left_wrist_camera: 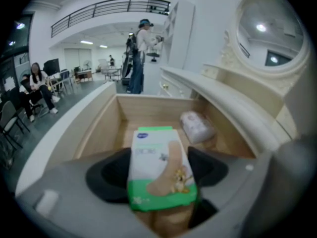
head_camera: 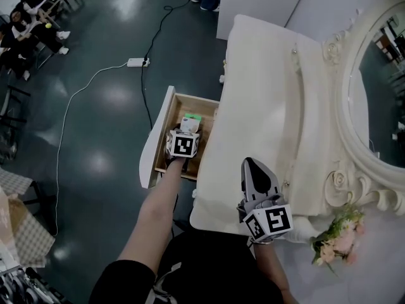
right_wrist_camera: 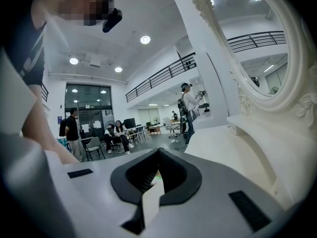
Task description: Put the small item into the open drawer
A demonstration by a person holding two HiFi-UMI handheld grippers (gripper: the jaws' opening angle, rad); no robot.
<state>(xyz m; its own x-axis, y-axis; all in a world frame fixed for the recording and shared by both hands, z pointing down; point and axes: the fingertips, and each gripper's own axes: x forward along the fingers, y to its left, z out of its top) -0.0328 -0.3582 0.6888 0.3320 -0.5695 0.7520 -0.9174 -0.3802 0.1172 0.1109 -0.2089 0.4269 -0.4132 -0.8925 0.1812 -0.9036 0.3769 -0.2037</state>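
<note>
White dressing table, top bare in the middle. Oval mirror stands at its right; flowers lie near right. Wooden drawer open on the left, white packet at its far right. Dark floor: power strip, cable.

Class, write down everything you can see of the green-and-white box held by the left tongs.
The plaster box is a small flat carton, white with green ends, printed with a beige plaster strip, a cartoon animal and a blue logo. It lies roughly level, pointing lengthwise into the open wooden drawer, clamped at both sides by the left tongs.
</note>
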